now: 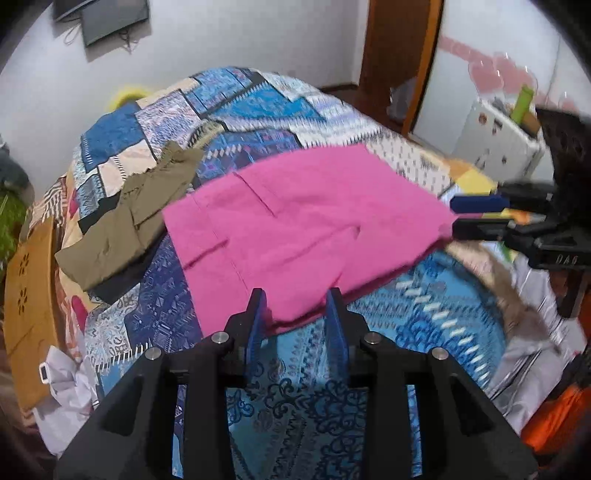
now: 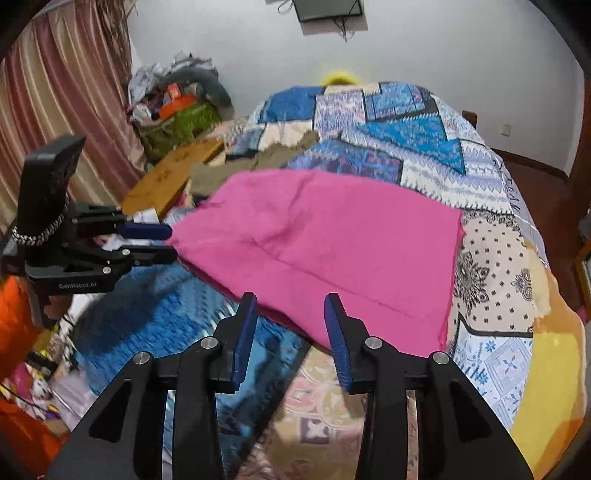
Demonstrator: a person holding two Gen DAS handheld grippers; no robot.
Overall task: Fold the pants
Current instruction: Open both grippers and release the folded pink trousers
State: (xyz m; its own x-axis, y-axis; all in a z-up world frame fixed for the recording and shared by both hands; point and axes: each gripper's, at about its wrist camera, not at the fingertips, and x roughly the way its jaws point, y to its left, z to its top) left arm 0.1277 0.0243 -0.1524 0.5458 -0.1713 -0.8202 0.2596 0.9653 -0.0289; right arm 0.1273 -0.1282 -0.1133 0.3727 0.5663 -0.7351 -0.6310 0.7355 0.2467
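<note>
Pink pants (image 1: 295,225) lie spread on the bed, over a patchwork quilt (image 1: 236,110) in blues, whites and cream. The cloth is a solid magenta, mostly flat, with a long seam running down its middle and a slit-like pocket line near the upper part; a few soft ridges cross it. From the right wrist view the same pants (image 2: 332,251) show a straight cut edge on the right side and a slightly frayed corner there. The near hem hangs just past the tips of both tools. Left gripper (image 1: 299,310): its blue-padded fingers (image 1: 256,325) stand apart with nothing between them, tips right at the near edge of the pink cloth, whether touching it I cannot tell. Right gripper (image 2: 290,314): fingers likewise spread, holding nothing, tips at the lower edge of the pants. Each tool shows in the other's camera, at opposite corners of the garment, with a visible gap between its prongs. Olive-brown clothing (image 1: 129,218) lies crumpled on the quilt just beyond the pink pants, touching or nearly touching their far corner. A wooden board (image 2: 173,173) sits beside the bed, and a dark screen (image 2: 328,9) hangs on the white wall.
</note>
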